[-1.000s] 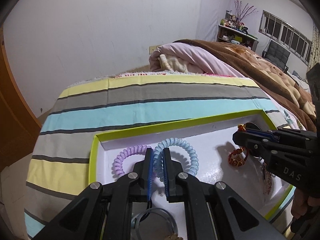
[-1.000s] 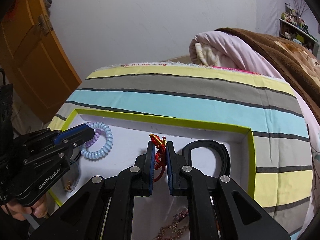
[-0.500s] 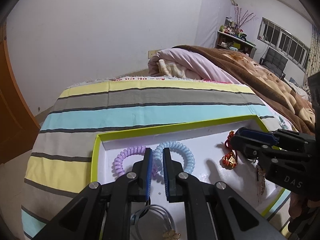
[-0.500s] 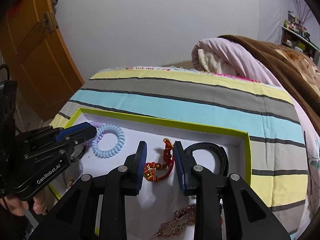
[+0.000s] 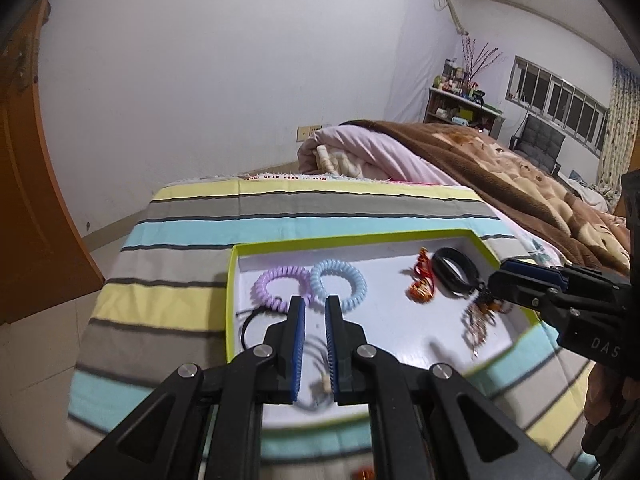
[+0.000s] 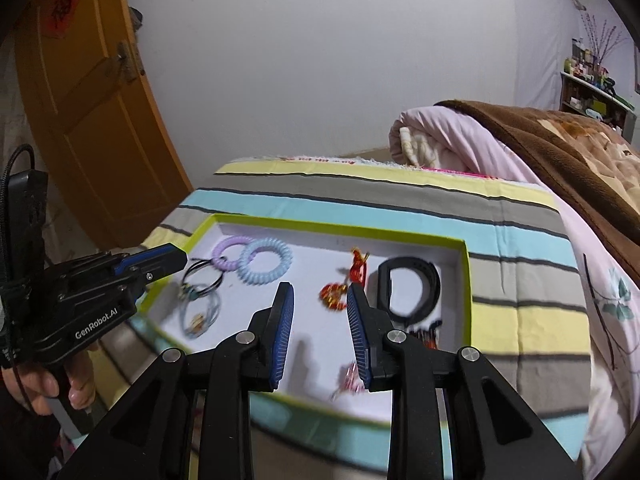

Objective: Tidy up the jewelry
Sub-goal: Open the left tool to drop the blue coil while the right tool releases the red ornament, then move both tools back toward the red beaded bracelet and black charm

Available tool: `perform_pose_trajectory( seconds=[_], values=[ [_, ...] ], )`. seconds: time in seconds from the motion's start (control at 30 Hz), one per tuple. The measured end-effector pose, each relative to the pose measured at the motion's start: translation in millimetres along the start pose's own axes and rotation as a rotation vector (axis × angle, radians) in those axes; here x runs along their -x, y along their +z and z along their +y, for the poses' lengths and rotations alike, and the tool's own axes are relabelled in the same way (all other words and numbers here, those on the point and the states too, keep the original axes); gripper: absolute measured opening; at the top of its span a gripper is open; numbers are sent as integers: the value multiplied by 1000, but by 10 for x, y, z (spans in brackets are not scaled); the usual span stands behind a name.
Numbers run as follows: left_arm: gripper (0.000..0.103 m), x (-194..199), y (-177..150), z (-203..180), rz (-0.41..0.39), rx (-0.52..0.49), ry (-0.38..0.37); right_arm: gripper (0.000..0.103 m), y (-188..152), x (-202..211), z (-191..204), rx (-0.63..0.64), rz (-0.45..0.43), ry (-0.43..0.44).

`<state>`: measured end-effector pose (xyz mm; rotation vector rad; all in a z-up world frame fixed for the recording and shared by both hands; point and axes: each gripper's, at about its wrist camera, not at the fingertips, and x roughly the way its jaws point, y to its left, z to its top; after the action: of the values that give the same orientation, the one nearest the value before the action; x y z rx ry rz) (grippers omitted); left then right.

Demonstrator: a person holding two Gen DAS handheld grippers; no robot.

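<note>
Shallow white tray (image 6: 464, 276) with lime-green rim, flat on the striped bedspread, holding all jewelry loose on its floor. Along the far-left part: lilac coil bracelet (image 5: 280, 286) and pale-blue coil bracelet (image 5: 340, 282), both flat, touching side by side; just nearer, thin dark hoops (image 6: 202, 276) and a clear ring with a small charm (image 6: 198, 316), blurred. Toward the right: red-and-gold knotted cord charm (image 6: 348, 280) lying stretched out, black band (image 6: 412, 286) flat beside it in the far-right corner, and a pinkish beaded piece (image 5: 476, 322) nearer the front rim, blurred.
</note>
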<state>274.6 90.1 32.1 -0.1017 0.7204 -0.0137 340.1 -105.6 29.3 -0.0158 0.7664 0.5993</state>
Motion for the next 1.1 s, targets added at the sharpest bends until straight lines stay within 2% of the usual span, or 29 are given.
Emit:
perform_pose_trajectory(
  seconds=[0.57, 1.1],
  values=[
    [9, 954, -777, -311, -44, -44, -20, 29, -659, 833, 213, -19, -52, 50],
    [9, 1479, -1253, -466, -55, -13, 5, 29, -1147, 1343, 484, -1, -82, 77]
  ],
)
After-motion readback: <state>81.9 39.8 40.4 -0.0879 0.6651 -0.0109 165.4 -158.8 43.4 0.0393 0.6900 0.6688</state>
